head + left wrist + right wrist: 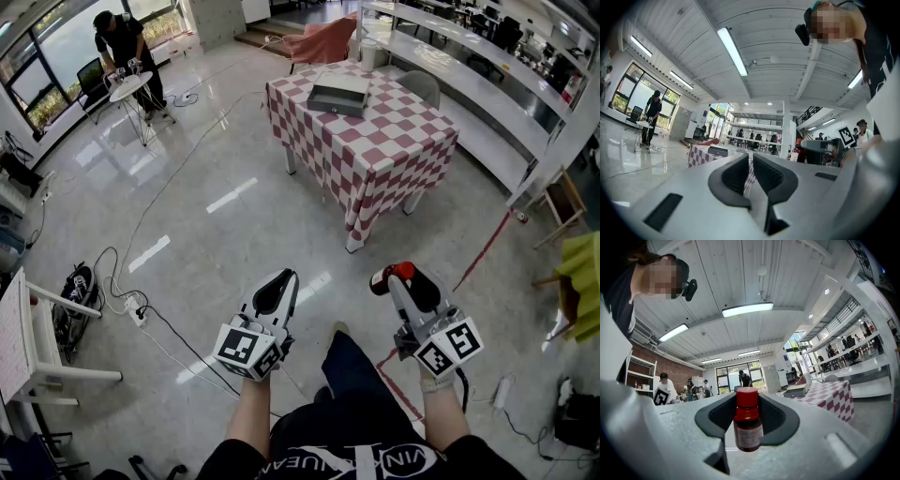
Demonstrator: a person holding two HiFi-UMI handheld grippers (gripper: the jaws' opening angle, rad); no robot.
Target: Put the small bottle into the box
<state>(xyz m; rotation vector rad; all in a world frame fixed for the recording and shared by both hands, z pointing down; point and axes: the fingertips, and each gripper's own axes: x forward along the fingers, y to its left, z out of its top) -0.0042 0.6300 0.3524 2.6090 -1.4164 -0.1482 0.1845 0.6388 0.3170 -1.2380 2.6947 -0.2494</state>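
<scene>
The small bottle point(748, 425) sits clamped between the right gripper's point(396, 278) jaws, red cap up. The left gripper's point(277, 289) jaws are nearly together and hold nothing. The box point(338, 94) lies far off on the checkered worktop point(394, 141).

Illegible label print on the small bottle point(748, 427)

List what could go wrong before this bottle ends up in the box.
1. The right gripper seems to hold the small bottle only near its cap; it could swing or slip on the walk.
2. The box sits on the checkered table across the floor, and cables lie to the left: a possible trip hazard.
</scene>
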